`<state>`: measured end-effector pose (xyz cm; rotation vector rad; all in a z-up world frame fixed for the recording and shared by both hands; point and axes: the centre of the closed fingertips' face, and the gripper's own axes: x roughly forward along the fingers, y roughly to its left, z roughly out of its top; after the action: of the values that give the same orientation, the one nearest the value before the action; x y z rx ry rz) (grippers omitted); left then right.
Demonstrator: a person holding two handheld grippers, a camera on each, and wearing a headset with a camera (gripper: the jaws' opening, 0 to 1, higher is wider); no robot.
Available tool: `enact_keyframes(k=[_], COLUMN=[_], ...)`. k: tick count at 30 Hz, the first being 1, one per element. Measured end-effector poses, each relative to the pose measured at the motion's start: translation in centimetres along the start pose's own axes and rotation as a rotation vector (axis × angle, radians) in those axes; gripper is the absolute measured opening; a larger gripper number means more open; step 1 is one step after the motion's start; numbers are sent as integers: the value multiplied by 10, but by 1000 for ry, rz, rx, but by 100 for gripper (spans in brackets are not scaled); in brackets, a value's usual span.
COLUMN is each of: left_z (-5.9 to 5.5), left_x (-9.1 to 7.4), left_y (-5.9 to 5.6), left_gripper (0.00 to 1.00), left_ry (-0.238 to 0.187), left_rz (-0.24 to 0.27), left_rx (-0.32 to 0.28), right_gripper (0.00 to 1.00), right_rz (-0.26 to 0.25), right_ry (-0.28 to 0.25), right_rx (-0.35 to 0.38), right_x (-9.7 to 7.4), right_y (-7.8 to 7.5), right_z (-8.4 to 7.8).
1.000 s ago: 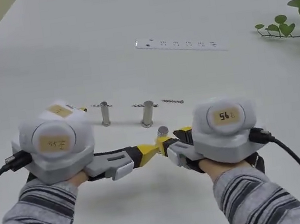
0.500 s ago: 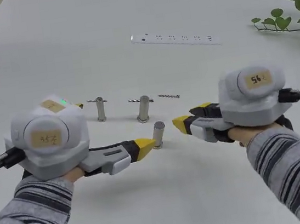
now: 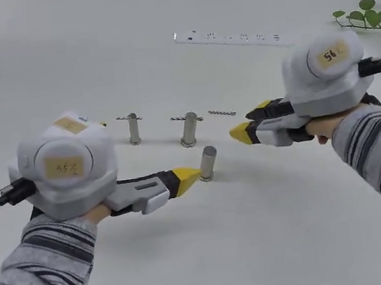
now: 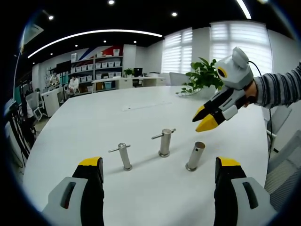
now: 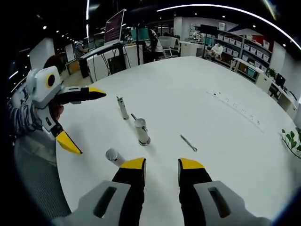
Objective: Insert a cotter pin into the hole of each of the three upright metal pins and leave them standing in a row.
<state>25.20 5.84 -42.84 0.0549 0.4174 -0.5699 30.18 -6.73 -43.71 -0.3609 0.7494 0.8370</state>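
Note:
Three metal pins stand upright on the white table. The far-left pin [image 3: 133, 128] and the middle pin [image 3: 189, 128] each carry a cotter pin through the top. The nearest pin [image 3: 208, 162] has none in it. A loose cotter pin [image 3: 222, 113] lies just right of the middle pin. My left gripper [image 3: 146, 152] is wide open, one yellow fingertip [image 3: 187, 179] beside the bare pin [image 4: 195, 155], which stands just inside the right jaw. My right gripper [image 3: 251, 122] hovers right of the pins and above the table, its jaws a little apart and holding nothing [image 5: 162, 165].
A white power strip [image 3: 233, 38] lies farther back on the table. Green plant sprigs [image 3: 369, 12] reach in at the far right. Open tabletop [image 3: 272, 230] surrounds the pins.
My right gripper has drawn back from the bare pin, rising up and to the right. The left gripper stays beside that pin, which now stands free.

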Motion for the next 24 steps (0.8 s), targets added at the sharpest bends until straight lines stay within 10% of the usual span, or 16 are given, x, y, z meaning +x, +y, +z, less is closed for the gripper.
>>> enact_keyframes(k=[24], left_z=[-7], left_x=[-4], left_y=[2], left_gripper=[96], left_ry=[25], left_rz=[4], left_rx=[-14], right_gripper=[17], right_rz=[34], right_ry=[128], right_rx=[-101], right_x=[50], right_y=[-43], right_z=[-13])
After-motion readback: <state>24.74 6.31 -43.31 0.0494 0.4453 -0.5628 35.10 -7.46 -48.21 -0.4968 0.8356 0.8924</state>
